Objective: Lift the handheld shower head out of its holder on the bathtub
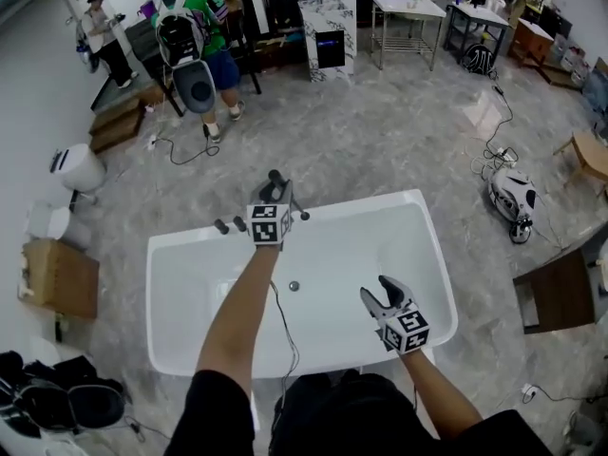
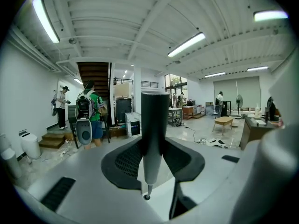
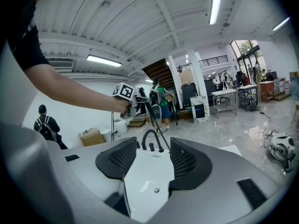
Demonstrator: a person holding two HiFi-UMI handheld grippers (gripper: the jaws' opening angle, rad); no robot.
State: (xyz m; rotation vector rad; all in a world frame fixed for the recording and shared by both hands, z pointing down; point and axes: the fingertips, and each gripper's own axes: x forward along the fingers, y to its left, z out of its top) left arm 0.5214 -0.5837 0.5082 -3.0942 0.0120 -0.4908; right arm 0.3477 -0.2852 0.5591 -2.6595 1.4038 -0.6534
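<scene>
Left tongs (image 2: 153, 162) around part-hidden shower head (image 2: 155, 125)

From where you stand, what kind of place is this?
Probably a workshop hall, not a bathroom: the bathtub stands free on a bare floor, with loose cables and work tables around.

A white bathtub (image 1: 423, 255) is standing on the grey marbled floor (image 1: 380, 131), carrying black tap knobs (image 1: 221, 226) on its far rim. A cardboard box (image 1: 59, 278) is sitting on the floor to its left.
</scene>
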